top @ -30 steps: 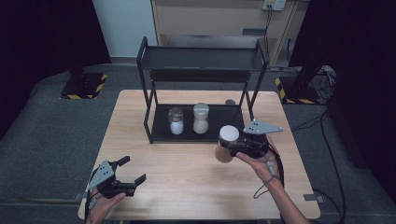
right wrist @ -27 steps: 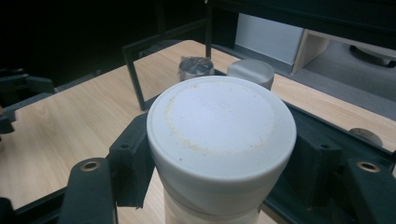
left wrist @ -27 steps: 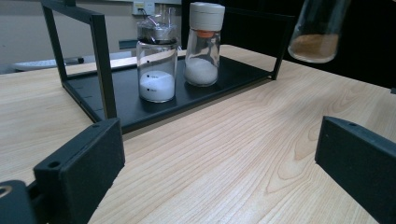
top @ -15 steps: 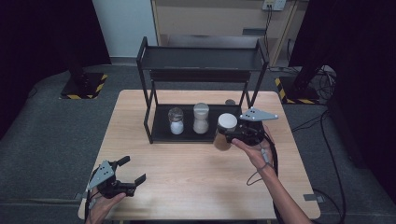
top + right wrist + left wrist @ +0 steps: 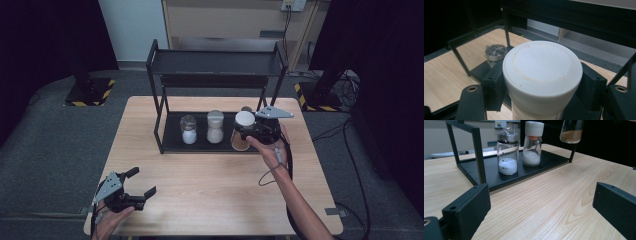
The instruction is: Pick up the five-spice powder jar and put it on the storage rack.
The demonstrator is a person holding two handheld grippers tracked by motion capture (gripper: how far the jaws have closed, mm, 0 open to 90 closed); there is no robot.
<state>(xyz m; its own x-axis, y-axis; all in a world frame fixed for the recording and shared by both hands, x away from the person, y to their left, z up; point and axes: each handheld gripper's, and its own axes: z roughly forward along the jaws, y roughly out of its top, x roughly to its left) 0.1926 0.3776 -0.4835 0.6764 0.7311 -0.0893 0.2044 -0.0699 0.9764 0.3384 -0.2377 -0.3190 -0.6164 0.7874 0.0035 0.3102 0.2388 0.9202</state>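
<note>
One jar (image 5: 243, 131) held by its neck in the right gripper (image 5: 248, 133), at the rack (image 5: 159, 120) front edge.
Risk noted: base could be clipped on the tray lip, or the neighbouring white-capped jar (image 5: 215, 127) knocked; left gripper (image 5: 141, 183) jaws wide, empty.

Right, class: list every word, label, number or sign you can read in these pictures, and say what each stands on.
None can be read.
White lid of the jar in the right gripper: faint raised lettering, too blurred to read.
Foil-topped jar: two small dark marks on the glass, too small to read.
Black-and-yellow hazard stripes on the floor stand bases: a warning pattern, no words.
</note>
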